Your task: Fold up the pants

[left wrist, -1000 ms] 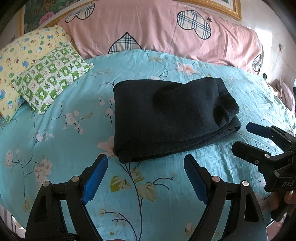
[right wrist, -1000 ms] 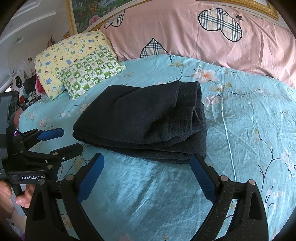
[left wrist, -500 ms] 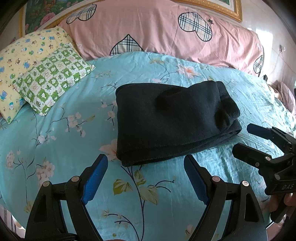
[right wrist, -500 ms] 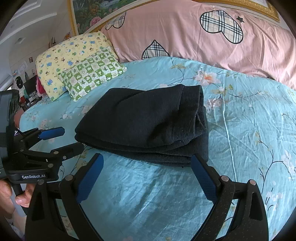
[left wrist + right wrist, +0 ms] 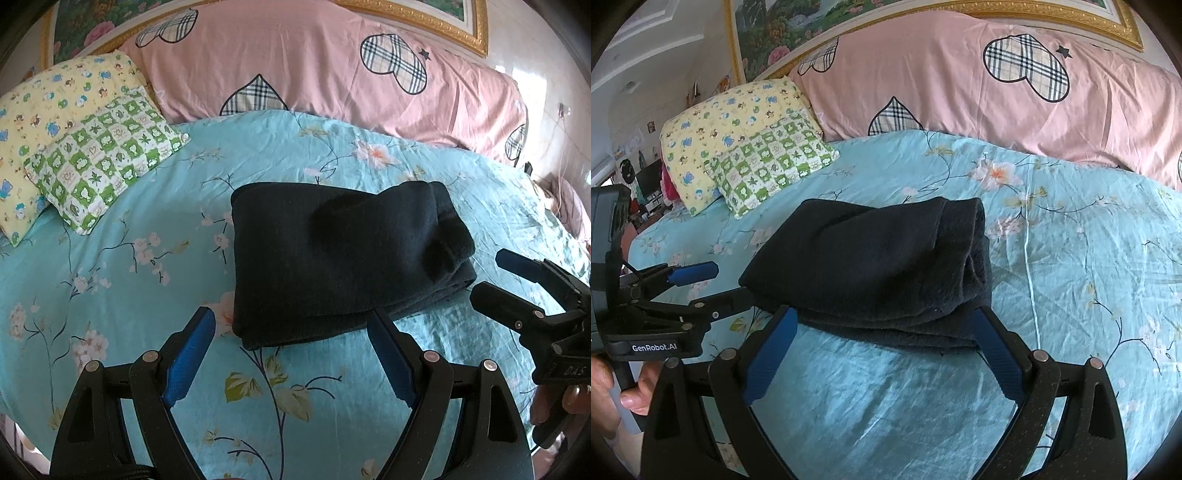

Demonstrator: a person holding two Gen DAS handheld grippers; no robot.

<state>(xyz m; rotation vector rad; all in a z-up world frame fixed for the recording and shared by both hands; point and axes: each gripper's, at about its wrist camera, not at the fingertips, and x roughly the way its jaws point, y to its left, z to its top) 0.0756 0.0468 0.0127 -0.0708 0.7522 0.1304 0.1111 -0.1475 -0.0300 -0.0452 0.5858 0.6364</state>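
Both grippers closer to folded pants [image 5: 332, 258], fingers spread, empty; layered edge [image 5: 923, 328] seemingly right-view only.

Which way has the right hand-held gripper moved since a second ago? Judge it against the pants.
Yes. The right hand-held gripper went forward or tilted up: the pants sit lower in its view, near edge now between its fingertips.

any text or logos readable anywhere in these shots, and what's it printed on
"GenRobot.AI": white print on the black body of the left gripper, right wrist view.
"DAS": partial white letters on the body of the right gripper, left wrist view; the rest is cut off.
Wall stickers or papers at far left: too small to read.
No lettering visible on the pants.
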